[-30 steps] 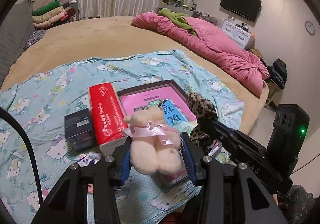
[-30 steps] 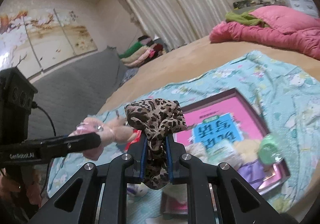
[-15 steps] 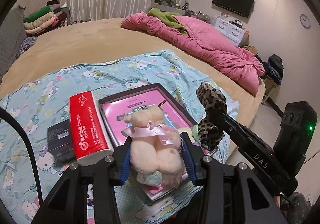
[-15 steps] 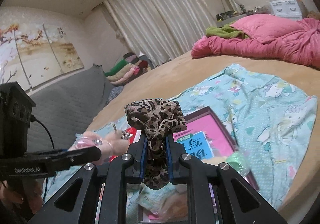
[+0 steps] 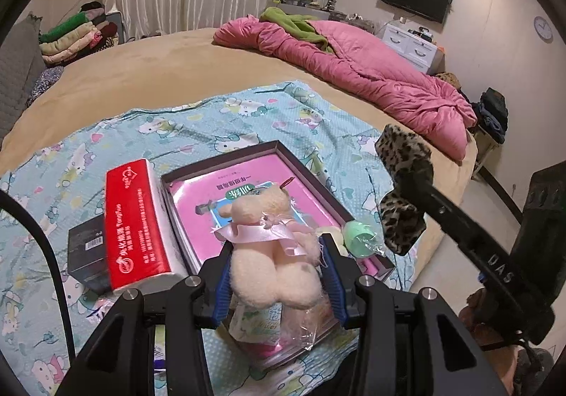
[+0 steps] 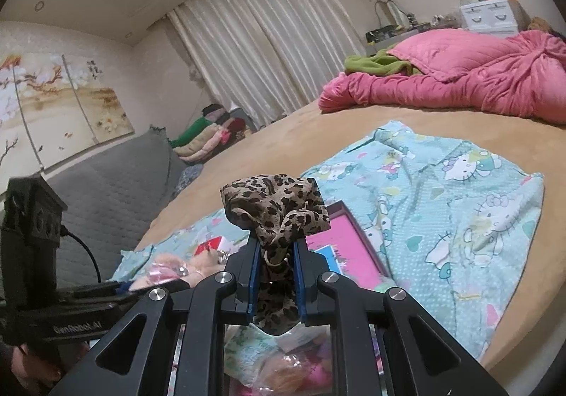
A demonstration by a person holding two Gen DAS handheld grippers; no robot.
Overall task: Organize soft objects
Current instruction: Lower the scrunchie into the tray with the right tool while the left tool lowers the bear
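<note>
My left gripper point(image 5: 277, 254) is shut on a cream plush bear with a pink ribbon point(image 5: 272, 240), held above a dark shallow box point(image 5: 247, 155) with a pink book inside. My right gripper point(image 6: 276, 254) is shut on a leopard-print scrunchie point(image 6: 276, 205). The scrunchie also shows in the left wrist view point(image 5: 403, 183), to the right of the bear and above the bed edge. The bear shows in the right wrist view point(image 6: 177, 268), low at the left. Wrapped soft items point(image 5: 359, 233) lie in the box's near end.
A red tissue pack point(image 5: 136, 222) and a black box point(image 5: 85, 247) lie left of the dark box on a Hello Kitty sheet point(image 5: 212, 127). A pink quilt point(image 5: 371, 74) lies at the far right of the round bed. Folded clothes point(image 5: 74, 38) sit at the back left.
Both grippers have risen and drawn back from the box, each still holding its item. The scrunchie has moved to the right, away from the bear.
</note>
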